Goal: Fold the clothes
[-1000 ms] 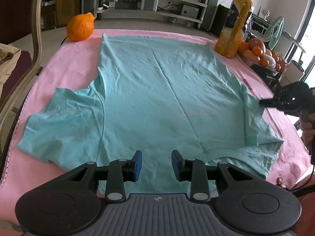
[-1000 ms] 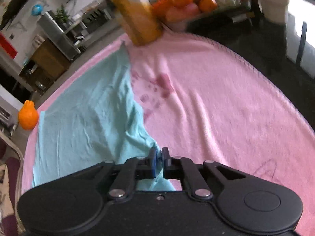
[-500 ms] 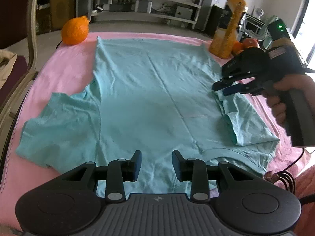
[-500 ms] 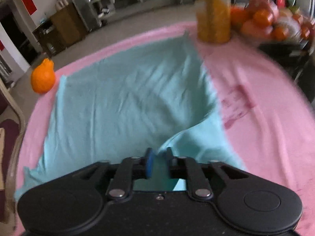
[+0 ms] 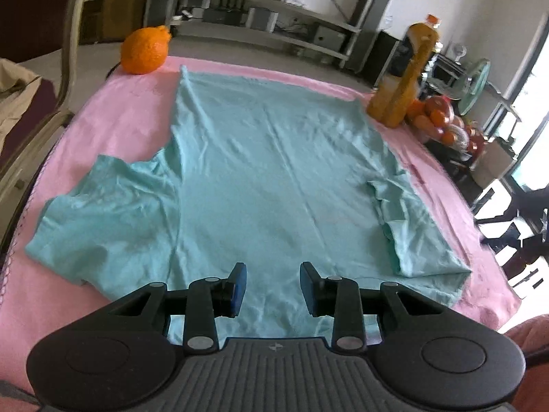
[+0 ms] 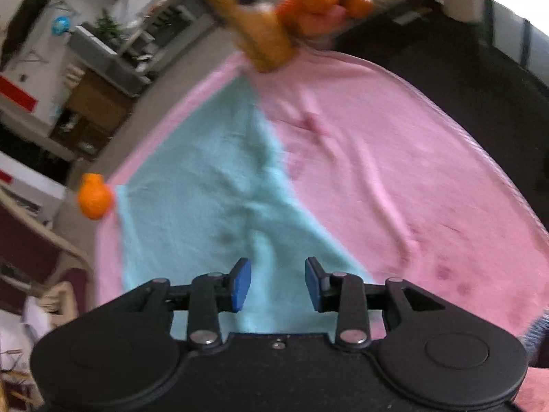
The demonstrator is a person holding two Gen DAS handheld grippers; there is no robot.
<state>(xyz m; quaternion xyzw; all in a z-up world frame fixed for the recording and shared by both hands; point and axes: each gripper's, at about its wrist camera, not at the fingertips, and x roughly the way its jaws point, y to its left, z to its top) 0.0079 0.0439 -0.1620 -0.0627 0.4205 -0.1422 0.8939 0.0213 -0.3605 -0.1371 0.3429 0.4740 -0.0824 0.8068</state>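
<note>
A light teal T-shirt (image 5: 271, 178) lies flat on a pink blanket (image 5: 113, 116), collar end nearest me. Its left sleeve (image 5: 103, 213) is spread out; its right sleeve (image 5: 408, 226) lies folded inward over the body. My left gripper (image 5: 272, 286) is open and empty, hovering over the collar area. My right gripper (image 6: 278, 283) is open and empty above the shirt's right side (image 6: 219, 206), in a blurred, tilted view.
A large orange fruit (image 5: 145, 49) sits at the blanket's far left corner. A juice bottle (image 5: 403, 79) and a pile of fruit (image 5: 442, 120) stand at the far right. A chair frame (image 5: 65, 79) runs along the left. Dark floor (image 6: 463, 68) lies beyond the right edge.
My right gripper carried the right sleeve inward over the shirt, opened and let it go, then drew back to the right out of the left view. The left gripper stayed open.
</note>
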